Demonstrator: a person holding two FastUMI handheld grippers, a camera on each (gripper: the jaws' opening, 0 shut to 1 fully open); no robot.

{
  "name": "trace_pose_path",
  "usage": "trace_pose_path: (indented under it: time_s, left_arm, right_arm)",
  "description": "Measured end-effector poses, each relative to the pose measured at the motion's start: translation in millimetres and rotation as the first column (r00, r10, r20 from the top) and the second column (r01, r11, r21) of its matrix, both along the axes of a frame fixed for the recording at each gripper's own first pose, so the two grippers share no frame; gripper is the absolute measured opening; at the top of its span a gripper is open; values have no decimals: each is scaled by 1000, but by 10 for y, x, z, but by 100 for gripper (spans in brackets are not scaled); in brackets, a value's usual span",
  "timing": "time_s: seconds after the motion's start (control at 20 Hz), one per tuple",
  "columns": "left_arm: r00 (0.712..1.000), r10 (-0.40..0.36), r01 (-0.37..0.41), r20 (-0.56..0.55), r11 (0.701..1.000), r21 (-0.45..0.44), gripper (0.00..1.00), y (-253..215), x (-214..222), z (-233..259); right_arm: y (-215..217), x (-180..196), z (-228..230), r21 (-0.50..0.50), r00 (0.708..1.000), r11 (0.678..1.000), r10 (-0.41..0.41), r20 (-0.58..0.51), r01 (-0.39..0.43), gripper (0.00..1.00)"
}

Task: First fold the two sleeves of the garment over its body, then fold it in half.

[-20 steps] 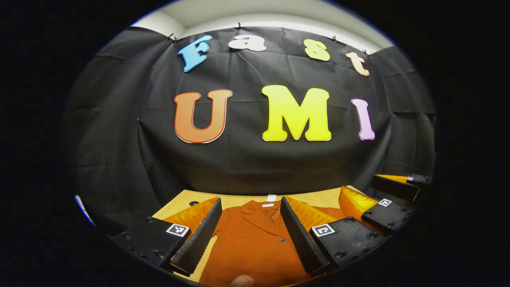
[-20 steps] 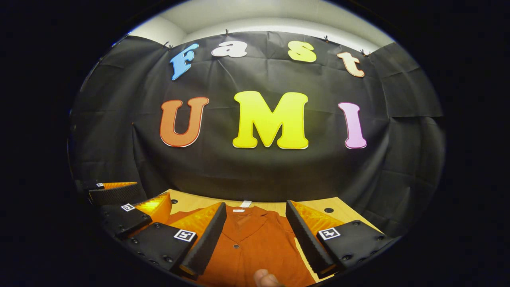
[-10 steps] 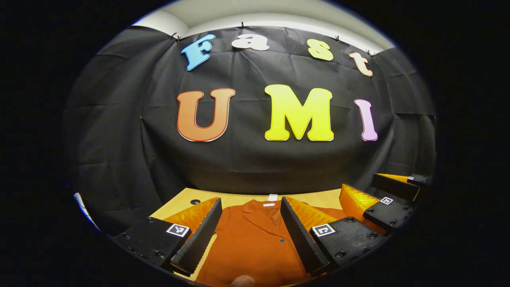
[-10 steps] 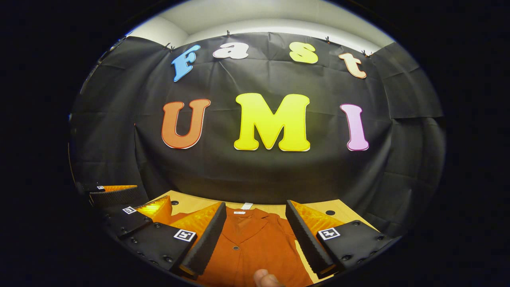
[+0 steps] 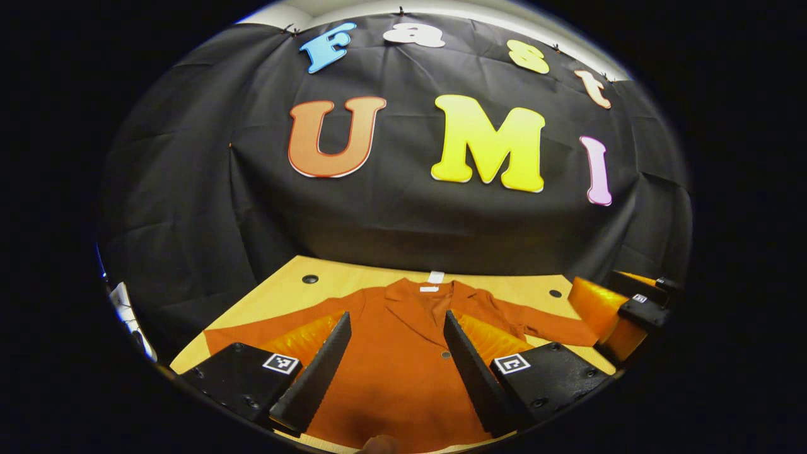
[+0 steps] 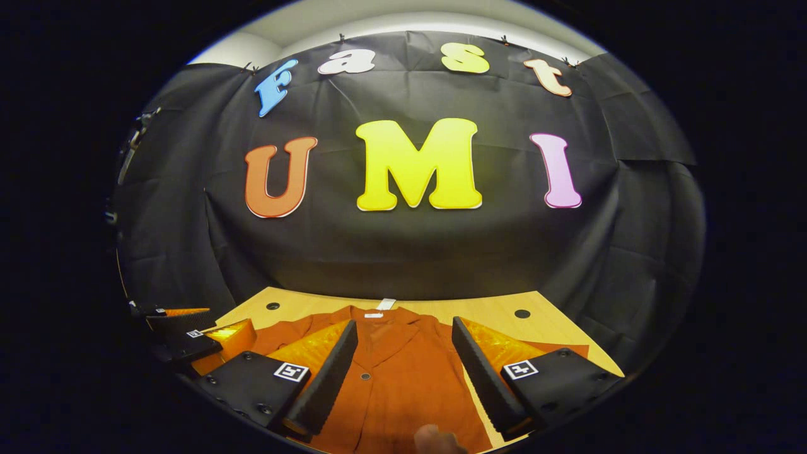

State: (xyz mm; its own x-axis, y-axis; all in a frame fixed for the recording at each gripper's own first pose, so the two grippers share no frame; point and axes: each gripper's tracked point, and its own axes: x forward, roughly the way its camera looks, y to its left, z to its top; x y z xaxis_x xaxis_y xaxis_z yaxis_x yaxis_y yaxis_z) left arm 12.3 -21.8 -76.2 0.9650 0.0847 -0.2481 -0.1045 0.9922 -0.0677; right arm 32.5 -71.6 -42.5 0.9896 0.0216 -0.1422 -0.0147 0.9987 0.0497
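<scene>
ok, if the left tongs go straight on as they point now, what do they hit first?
Probably the jacket: the open left tongs frame its front, pointing down-forward. Depth unclear; the wall lies beyond.

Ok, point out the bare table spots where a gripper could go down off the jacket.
Bare wooden table runs as a strip between the jacket collar and the black cloth wall, widest at the far corners around the two holes. The middle is crowded: the jacket body and its spread sleeves take most of the width.
</scene>
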Motion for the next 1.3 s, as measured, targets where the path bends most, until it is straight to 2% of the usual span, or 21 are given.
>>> trace_pose_path:
  time_s: [0.05, 0.2, 0.3, 0.4, 0.6, 1.0, 1.1, 1.2, 1.3]
  left_arm:
    - [1000, 0, -1, -30, 1000, -9, 96, -23, 4, -89]
    - [989, -15, 5, -145, 998, -68, 97, -128, -61, -398]
    - [983, -4, -7, -184, 998, -59, 97, -119, -141, -532]
    - [979, -2, -9, -206, 999, -50, 97, -151, -190, -626]
    - [971, 6, -16, -239, 999, -41, 97, -215, -266, -763]
    - [957, 18, -26, -290, 999, -23, 97, -372, -331, -931]
    - [945, 14, -20, -327, 1000, -15, 96, -416, -372, -1000]
    - [935, 10, -16, -356, 1000, -12, 97, -439, -393, -1066]
    - [936, -13, 3, -353, 1000, -30, 97, -522, -425, -1084]
  right_arm:
    - [-79, 25, -35, 1, 1000, 1000, -13, -11, 13, 93]
    - [-383, 119, -154, -1, 997, 999, -42, -59, 42, 96]
    - [-663, 196, -287, 10, 992, 998, -67, -107, 69, 95]
    - [-1040, 289, -485, 14, 977, 994, -108, -182, 113, 96]
    - [-1915, 491, -789, -51, 931, 974, -224, -289, 219, 96]
    - [-3205, 759, -1539, -56, 781, 933, -329, -531, 356, 94]
    - [-3473, 769, -1764, -61, 729, 923, -338, -595, 379, 96]
    - [-3632, 786, -1974, -42, 664, 916, -321, -675, 400, 96]
    - [-3732, 787, -2156, 14, 598, 912, -258, -759, 411, 96]
